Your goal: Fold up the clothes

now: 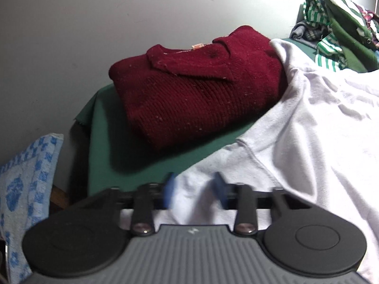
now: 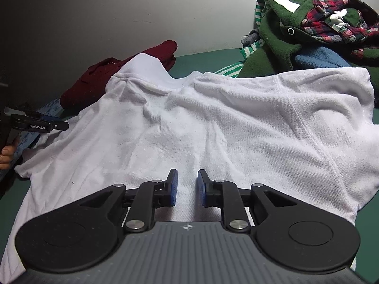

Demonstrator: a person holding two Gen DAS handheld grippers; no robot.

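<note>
While the white T-shirt [image 2: 213, 123] lies spread flat, collar far, across the green-covered counter [image 2: 208, 55], the right gripper [image 2: 187, 184] hovers over its near hem with jaws parted and empty. The left gripper [image 1: 193, 187] sits at its left edge with jaws parted, nothing clamped. Judged light, limp, non-slip knit; best pinched at sleeve or hem; folded maroon sweater [image 1: 196, 90] far left.

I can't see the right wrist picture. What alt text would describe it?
A white T-shirt lies spread on a green table, with the right tool open just above its near edge. A folded maroon sweater sits far left, a heap of unfolded clothes far right.
</note>
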